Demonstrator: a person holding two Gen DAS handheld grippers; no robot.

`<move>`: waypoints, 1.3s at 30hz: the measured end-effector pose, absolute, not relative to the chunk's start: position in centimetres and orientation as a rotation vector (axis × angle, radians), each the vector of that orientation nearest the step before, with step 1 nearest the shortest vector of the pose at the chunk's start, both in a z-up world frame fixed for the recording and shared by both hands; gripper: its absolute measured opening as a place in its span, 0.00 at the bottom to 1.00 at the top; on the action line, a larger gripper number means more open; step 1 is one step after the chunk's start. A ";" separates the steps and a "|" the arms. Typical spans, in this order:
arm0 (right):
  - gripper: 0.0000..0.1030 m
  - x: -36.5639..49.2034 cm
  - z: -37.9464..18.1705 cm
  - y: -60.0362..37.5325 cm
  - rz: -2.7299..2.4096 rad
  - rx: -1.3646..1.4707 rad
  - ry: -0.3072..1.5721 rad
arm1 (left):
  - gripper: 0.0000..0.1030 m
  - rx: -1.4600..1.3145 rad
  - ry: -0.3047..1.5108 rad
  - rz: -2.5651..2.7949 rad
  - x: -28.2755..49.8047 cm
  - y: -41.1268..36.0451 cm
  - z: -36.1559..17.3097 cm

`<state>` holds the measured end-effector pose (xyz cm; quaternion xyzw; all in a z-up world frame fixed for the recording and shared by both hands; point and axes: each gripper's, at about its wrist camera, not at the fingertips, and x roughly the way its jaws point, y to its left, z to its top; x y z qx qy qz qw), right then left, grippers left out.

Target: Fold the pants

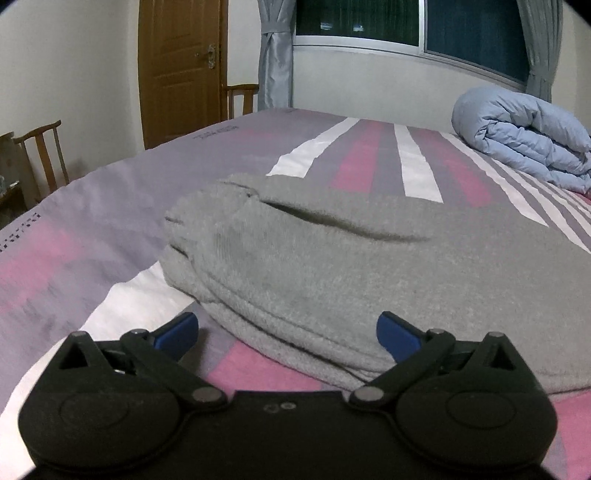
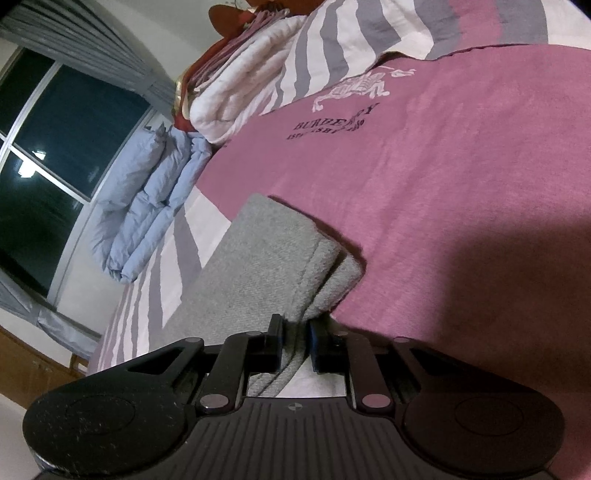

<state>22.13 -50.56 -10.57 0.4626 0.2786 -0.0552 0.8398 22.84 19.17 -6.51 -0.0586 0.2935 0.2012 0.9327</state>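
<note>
Spanning both views, a bed sheet (image 1: pixel 110 206) striped in pink, grey-violet and white carries everything else; in the right wrist view its broad pink band (image 2: pixel 461 192) bears a printed knight emblem and lettering. Grey knitted fleece pants (image 1: pixel 332 258) lie folded in layers on the sheet, one rounded, stacked edge facing the left wrist camera, the layered corner (image 2: pixel 325 266) resting on the pink band. A rolled pale-blue quilted duvet (image 1: pixel 524 136) sits well apart, toward the dark window (image 1: pixel 406 22); a folded white quilt (image 2: pixel 240 92) lies beyond it in the right wrist view. A brown wooden door (image 1: pixel 181 66) and two wooden chairs (image 1: pixel 44 155) stand past the bed. The left gripper (image 1: pixel 288 334), black with blue pads, is spread wide, straddling the pants' near edge without gripping. The right gripper (image 2: pixel 297 343) pinches a fold of the grey fabric between its narrowed fingers.
</note>
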 end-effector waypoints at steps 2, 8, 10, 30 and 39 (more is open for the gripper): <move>0.19 22.2 -10.6 -50.5 -0.119 0.979 0.586 | 0.94 -0.126 0.600 0.409 22.8 19.2 -6.7; 0.36 22.4 -10.1 -49.9 -0.118 0.958 0.584 | 0.94 -0.156 0.595 0.397 22.7 19.6 -6.8; 0.43 22.3 -9.9 -49.7 -0.104 0.976 0.575 | 0.94 -0.170 0.592 0.392 22.6 19.8 -6.9; 0.44 18.8 -4.4 -40.8 -0.020 0.573 0.484 | 0.93 0.030 0.431 0.247 21.6 13.8 -3.6; 0.44 23.1 -5.8 -34.8 -0.015 0.263 0.658 | 0.93 0.035 0.585 0.179 24.8 12.8 -5.1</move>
